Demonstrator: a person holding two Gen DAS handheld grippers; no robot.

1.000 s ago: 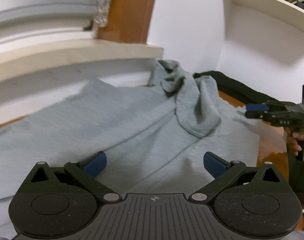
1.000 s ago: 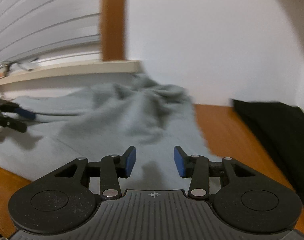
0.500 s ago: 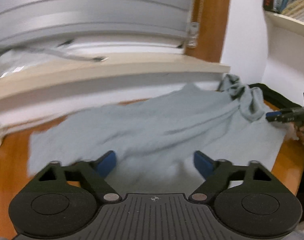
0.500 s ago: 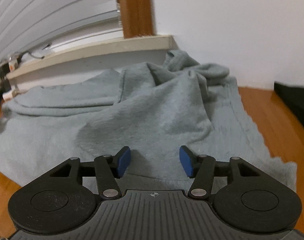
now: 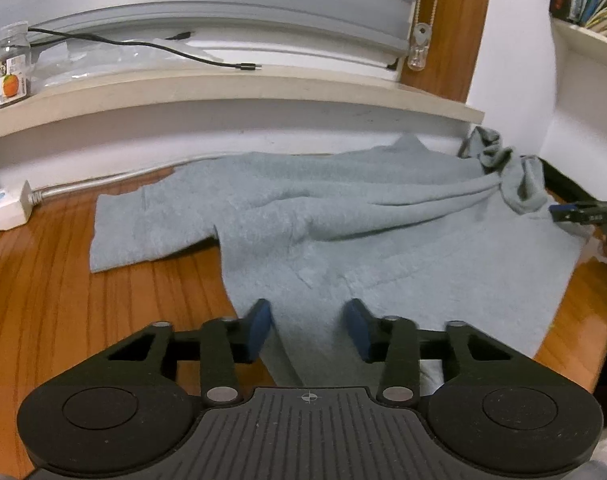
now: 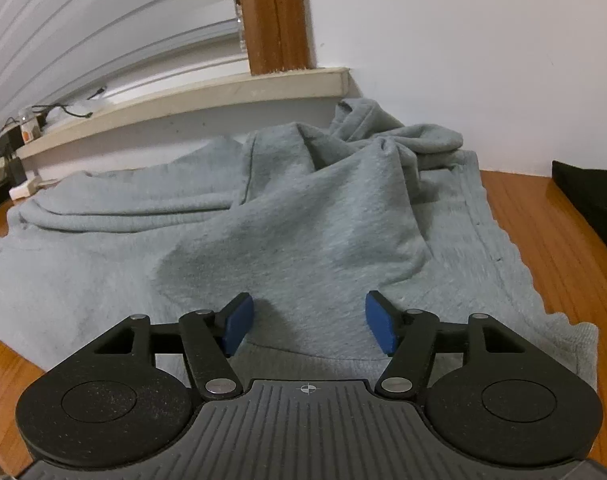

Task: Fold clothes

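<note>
Betw. both grippers (image 5: 308,326) – grey sweatshirt (image 5: 383,232), flat

Wooden tabletop carrying a grey garment

The glossy orange-brown table (image 5: 55,300) is filling the lower left of the left wrist view, with a grey sweatshirt (image 5: 383,240) lying spread across its centre and right. A white power strip (image 5: 3,208) is resting at the left edge, and a black cloth (image 6: 595,196) is lying at the right edge of the right wrist view.

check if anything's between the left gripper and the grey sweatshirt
Nothing visible. The left gripper hangs right over the grey sweatshirt's near edge on the wooden table; its jaws have just been closing, with cloth below the gap but not pinched.
</note>
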